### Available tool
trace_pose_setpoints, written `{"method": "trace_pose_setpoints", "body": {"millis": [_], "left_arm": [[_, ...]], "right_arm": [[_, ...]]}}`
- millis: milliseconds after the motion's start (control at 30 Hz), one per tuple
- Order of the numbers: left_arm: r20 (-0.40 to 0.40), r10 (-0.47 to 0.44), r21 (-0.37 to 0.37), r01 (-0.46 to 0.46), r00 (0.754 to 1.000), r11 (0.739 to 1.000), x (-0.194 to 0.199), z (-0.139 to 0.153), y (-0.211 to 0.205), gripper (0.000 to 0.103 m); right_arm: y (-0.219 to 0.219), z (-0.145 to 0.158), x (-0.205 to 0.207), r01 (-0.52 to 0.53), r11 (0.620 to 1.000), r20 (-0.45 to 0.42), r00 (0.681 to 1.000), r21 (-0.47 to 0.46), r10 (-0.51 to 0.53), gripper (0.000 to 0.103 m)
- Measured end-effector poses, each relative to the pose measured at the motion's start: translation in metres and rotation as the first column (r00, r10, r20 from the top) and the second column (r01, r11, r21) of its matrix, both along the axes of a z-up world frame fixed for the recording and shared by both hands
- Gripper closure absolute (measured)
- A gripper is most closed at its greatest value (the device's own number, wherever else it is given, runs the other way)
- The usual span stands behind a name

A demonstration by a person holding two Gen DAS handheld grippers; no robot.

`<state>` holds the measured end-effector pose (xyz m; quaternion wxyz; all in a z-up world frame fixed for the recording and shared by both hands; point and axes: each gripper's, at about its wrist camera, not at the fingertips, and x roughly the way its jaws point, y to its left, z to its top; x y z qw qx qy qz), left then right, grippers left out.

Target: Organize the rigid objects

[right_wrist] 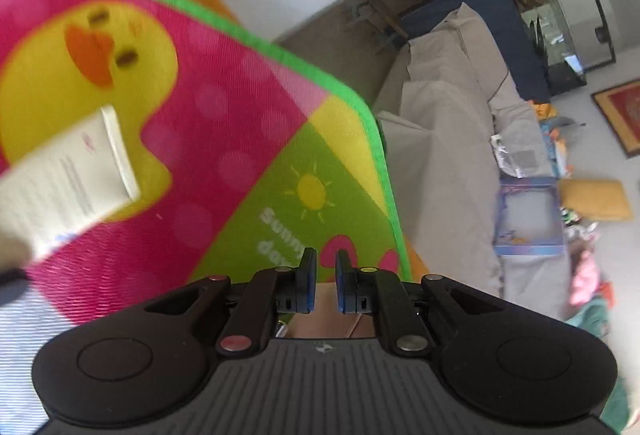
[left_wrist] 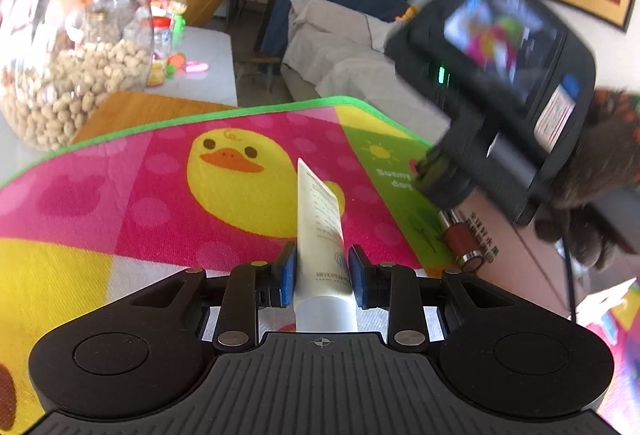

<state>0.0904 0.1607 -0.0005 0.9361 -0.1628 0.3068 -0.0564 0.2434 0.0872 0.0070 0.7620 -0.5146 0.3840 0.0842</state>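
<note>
**Duck mat, tube in the left gripper**

Left wrist view: bright duck mat (left_wrist: 160,195) with a green border, jar of peanuts (left_wrist: 72,67) off to the left, grey sofa (left_wrist: 340,51) behind. Left gripper (left_wrist: 322,275) is clamped on a white tube (left_wrist: 322,235) pointing away over the mat. A red battery (left_wrist: 460,241) lies at the mat's right edge.

Right wrist view: blurry, same mat (right_wrist: 224,139), tube (right_wrist: 76,175) at left. Right gripper (right_wrist: 326,285) is closed on nothing, tilted down over the mat's edge.
</note>
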Motion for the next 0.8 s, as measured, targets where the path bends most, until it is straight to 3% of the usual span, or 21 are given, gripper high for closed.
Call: {"method": "trace_pose_setpoints", "body": {"millis": [133, 267, 467, 567, 633, 700, 733, 800], "left_arm": [[0.0, 0.001, -0.026, -0.001, 1.0, 1.0, -0.002, -0.001, 0.003, 0.072], [0.001, 0.003, -0.057, -0.003, 1.0, 0.998, -0.003, -0.002, 0.007, 0.072], [0.002, 0.005, -0.067, -0.005, 1.0, 0.998, -0.004, -0.002, 0.007, 0.072], [0.004, 0.0, -0.047, 0.0, 1.0, 0.999, -0.005, -0.001, 0.005, 0.072], [0.004, -0.01, -0.028, 0.01, 1.0, 1.0, -0.009, 0.0, 0.001, 0.072], [0.002, -0.023, -0.02, 0.023, 1.0, 1.0, -0.012, 0.0, -0.002, 0.072], [-0.001, -0.028, -0.022, 0.028, 1.0, 0.999, -0.015, 0.001, -0.004, 0.072], [-0.007, -0.036, -0.033, 0.036, 0.999, 0.999, -0.024, 0.001, -0.008, 0.072]], "right_arm": [[-0.002, -0.002, -0.013, -0.021, 1.0, -0.034, 0.999, -0.014, 0.02, 0.094], [-0.013, 0.013, -0.043, -0.016, 0.997, -0.14, 0.99, 0.078, 0.027, 0.094], [-0.05, 0.037, -0.116, -0.055, 0.967, -0.261, 0.958, 0.248, 0.121, 0.094], [-0.075, 0.053, -0.155, -0.056, 0.926, -0.286, 0.942, 0.373, 0.172, 0.094], [-0.092, 0.06, -0.182, -0.061, 0.893, -0.234, 0.955, 0.445, 0.182, 0.093], [-0.106, 0.067, -0.204, -0.047, 0.832, -0.211, 0.958, 0.552, 0.194, 0.087], [-0.111, 0.069, -0.212, -0.028, 0.804, -0.213, 0.958, 0.593, 0.191, 0.078], [-0.12, 0.066, -0.222, 0.012, 0.776, -0.22, 0.962, 0.63, 0.164, 0.069]]}}
